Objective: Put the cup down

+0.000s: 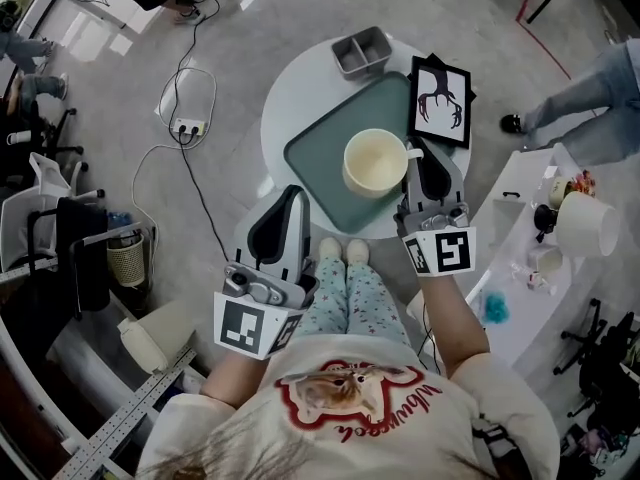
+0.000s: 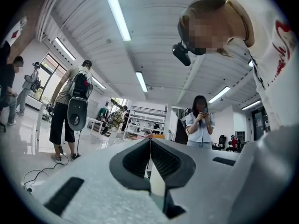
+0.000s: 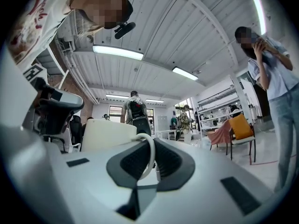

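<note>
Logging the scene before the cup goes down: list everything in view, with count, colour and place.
cup: one, cream, over the tray, handle in the right gripper
tray: one, grey-green, on the round table
round table: one, white, centre
container: one, grey, table's far edge
framed picture: one, black frame, table's right edge
power strip: one, white, floor at left
left gripper: one, white and black, shut, empty, near edge of the table
right gripper: one, white and black, shut on the cup's handle
</note>
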### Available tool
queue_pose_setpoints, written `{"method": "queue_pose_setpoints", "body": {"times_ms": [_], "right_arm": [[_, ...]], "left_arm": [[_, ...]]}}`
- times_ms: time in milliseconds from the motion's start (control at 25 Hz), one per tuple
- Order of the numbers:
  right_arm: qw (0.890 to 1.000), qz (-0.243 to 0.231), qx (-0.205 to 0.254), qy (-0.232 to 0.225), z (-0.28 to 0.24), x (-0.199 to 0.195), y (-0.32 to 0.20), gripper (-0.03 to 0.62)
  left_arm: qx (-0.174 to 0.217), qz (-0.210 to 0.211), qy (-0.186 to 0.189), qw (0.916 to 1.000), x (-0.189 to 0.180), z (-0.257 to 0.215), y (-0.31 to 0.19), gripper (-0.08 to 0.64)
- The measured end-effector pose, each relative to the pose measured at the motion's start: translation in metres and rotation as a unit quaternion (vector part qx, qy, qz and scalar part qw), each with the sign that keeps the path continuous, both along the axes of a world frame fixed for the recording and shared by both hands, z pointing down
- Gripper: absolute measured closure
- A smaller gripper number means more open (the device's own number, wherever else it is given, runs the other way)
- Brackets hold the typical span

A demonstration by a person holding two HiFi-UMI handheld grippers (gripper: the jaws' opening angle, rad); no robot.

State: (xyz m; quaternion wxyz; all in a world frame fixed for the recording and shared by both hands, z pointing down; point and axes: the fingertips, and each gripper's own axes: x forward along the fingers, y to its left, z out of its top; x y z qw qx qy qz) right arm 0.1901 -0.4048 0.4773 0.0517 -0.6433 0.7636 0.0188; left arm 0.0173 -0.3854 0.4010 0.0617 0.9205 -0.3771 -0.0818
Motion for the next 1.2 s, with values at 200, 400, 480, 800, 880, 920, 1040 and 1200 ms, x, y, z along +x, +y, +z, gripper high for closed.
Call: {"method": "queue_pose_setpoints", "body": {"times_ms": [200,400,480,800,880,920,1040,1200], "right_arm": [[1.0,-0.001,-0.011,0.014,0.022,-0.006,-0.012,0.551],[0.999,-0.005,-0.029,0.03,0.044,-0.011,-0.019,0.551],[0.999,-0.005,-0.035,0.033,0.051,-0.012,-0.022,0.551],[0.996,-0.005,-0.075,0.045,0.09,-0.011,-0.035,0.551],[0.995,-0.008,-0.083,0.051,0.099,-0.011,-0.038,0.551],[0.995,-0.008,-0.087,0.052,0.103,-0.01,-0.04,0.551],[0.993,-0.01,-0.097,0.06,0.111,-0.011,-0.044,0.551],[0.992,-0.02,-0.105,0.074,0.119,-0.016,-0.05,0.551]], "left_arm": [[-0.001,-0.003,0.002,1.0,-0.003,0.001,0.0,0.543],[-0.001,-0.003,-0.001,1.0,-0.005,-0.005,0.004,0.543],[-0.005,-0.004,-0.002,1.0,-0.006,-0.006,0.005,0.543],[-0.01,-0.013,-0.01,0.9998,-0.013,0.001,0.005,0.543],[-0.011,-0.015,-0.012,0.9998,-0.014,0.002,0.005,0.543],[-0.013,-0.016,-0.011,0.9997,-0.014,0.002,0.005,0.543],[-0.01,-0.021,-0.02,0.9995,-0.02,0.005,0.003,0.543],[-0.007,-0.028,-0.025,0.9993,-0.026,0.006,0.003,0.543]]}}
